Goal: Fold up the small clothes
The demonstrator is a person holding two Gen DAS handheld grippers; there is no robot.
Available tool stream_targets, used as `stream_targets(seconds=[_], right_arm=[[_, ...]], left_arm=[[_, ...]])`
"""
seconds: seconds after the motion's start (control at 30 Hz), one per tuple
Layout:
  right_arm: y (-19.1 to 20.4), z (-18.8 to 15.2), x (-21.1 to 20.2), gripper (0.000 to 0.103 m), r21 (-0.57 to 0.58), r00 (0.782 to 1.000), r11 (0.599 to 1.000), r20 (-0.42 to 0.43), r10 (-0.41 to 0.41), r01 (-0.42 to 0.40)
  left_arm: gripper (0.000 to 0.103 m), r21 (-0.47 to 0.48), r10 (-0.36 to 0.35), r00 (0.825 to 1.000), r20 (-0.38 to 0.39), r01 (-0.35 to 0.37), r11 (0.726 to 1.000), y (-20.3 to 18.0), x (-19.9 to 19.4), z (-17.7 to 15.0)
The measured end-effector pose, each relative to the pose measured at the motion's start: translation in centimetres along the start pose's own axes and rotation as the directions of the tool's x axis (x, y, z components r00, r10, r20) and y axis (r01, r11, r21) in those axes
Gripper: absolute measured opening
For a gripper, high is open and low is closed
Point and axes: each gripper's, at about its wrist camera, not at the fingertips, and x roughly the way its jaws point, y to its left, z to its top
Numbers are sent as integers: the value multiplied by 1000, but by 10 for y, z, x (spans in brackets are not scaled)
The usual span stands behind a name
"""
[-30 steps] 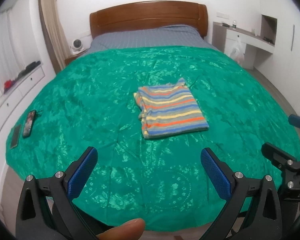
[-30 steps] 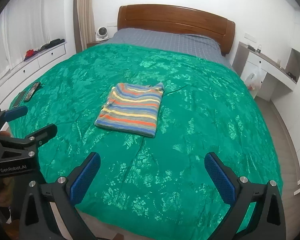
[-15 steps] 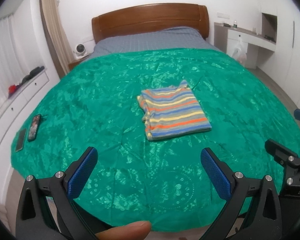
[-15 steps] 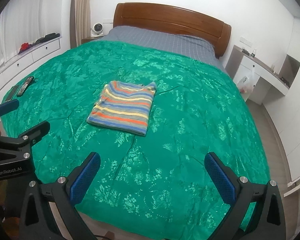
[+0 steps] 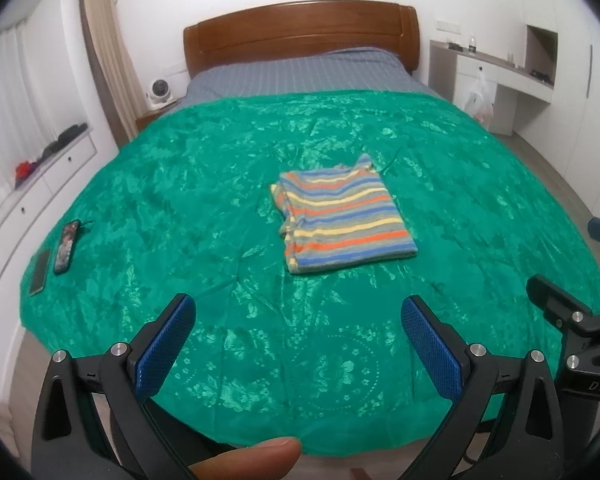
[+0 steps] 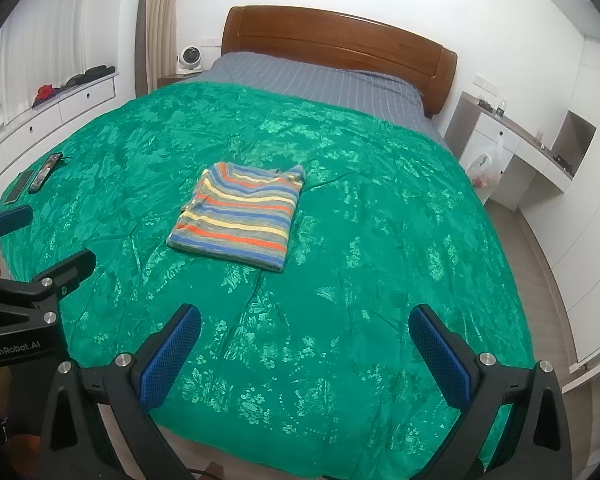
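lying folded, striped shirt (image 5: 342, 222), well beyond left hand-held gripper (image 5: 296, 344)

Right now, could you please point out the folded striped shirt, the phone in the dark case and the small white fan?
folded striped shirt (image 5: 346, 220), left wrist view, middle of top layer.
phone in the dark case (image 5: 65, 245), left wrist view, centre of screen.
small white fan (image 6: 189, 57), right wrist view, front grille.

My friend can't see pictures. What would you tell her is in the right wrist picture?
A folded striped shirt lies flat on a green bedspread. The open right gripper is over the bed's near edge, holding nothing. Two phones lie at the left.
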Motion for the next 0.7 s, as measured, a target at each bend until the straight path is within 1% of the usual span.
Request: stream_targets(seconds=[0.13, 0.27, 0.37, 0.5, 0.7], right_arm=[[0, 1, -1, 102, -4, 1000, 1000, 5, -6, 6], [-1, 3, -2, 102, -2, 1000, 1000, 11, -1, 1], [-3, 7, -4, 102, 10, 1000, 1000, 19, 23, -23], [-4, 19, -9, 102, 31, 996, 996, 41, 79, -80], [0, 23, -2, 102, 58, 990, 989, 1, 138, -137]], left_arm=[[103, -7, -22, 1000, -3, 22, 1000, 1, -1, 0], [103, -12, -20, 1000, 3, 20, 1000, 1, -1, 3], [103, -40, -22, 1000, 5, 22, 999, 6, -2, 10], [103, -95, -35, 999, 1, 35, 995, 16, -6, 18], [103, -27, 9, 1000, -10, -10, 1000, 15, -12, 15]])
